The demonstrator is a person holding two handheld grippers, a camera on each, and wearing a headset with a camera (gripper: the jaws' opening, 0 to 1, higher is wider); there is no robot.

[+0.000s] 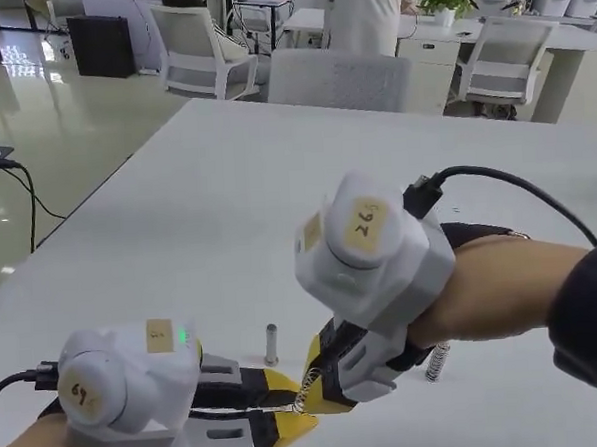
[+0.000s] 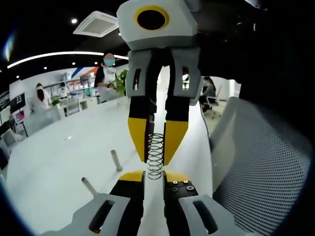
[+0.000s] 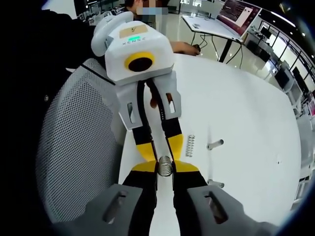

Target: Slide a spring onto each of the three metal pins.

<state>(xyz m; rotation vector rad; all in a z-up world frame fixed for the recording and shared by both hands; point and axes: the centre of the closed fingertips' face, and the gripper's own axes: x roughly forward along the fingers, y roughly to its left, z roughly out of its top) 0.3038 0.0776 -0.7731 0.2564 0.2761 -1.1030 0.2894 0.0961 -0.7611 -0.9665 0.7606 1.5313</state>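
Expect a light, springy, easily kinked thing in the thin coiled steel spring [image 2: 155, 155]; pinch by the sides, leaving the bore free. Hangs clear of the white tabletop [image 1: 228, 207], clamped in the white-and-yellow right gripper [image 3: 166, 169]. Cannot tell grip from touch at the left gripper [image 2: 153, 177] (jaws nearly together at the spring's end). Head view: one upright grey metal pin [image 1: 272, 343], a loose second spring [image 1: 438, 361]. Right gripper view: the held spring end-on.

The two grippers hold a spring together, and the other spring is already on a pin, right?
No. The other spring lies loose on the table beside a pin, not on it, as the right gripper view shows. The left gripper and right gripper do hold a spring together.
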